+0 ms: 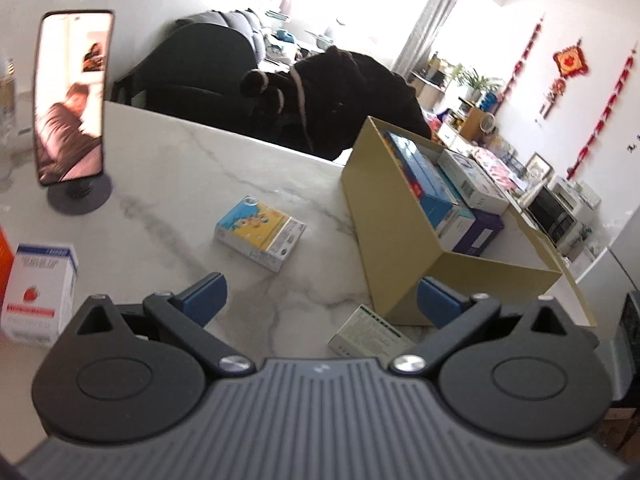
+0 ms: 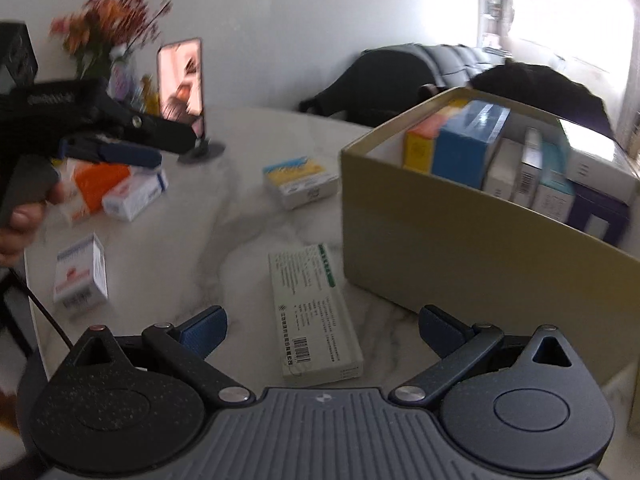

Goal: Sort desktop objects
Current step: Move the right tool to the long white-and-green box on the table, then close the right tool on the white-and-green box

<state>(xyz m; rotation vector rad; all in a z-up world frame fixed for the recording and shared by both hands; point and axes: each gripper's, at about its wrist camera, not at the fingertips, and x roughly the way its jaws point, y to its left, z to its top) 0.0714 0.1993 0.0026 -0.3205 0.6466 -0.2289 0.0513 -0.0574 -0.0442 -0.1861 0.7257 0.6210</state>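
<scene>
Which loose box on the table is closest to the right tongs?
The long white box with green-edged print, lying flat just ahead of the open right tongs. The yellow-and-blue box and the strawberry box sit farther off.

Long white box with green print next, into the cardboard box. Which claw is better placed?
Right, probably. The right claw is open with the long white box lying directly between its fingers, beside the cardboard box. The left claw, also open, sees it only off to one side.

Home living room: grey padded sofa [image 1: 244,26], red knot wall ornament [image 1: 571,63], white microwave oven [image 1: 554,216], white marble-patterned table [image 1: 224,168].
</scene>
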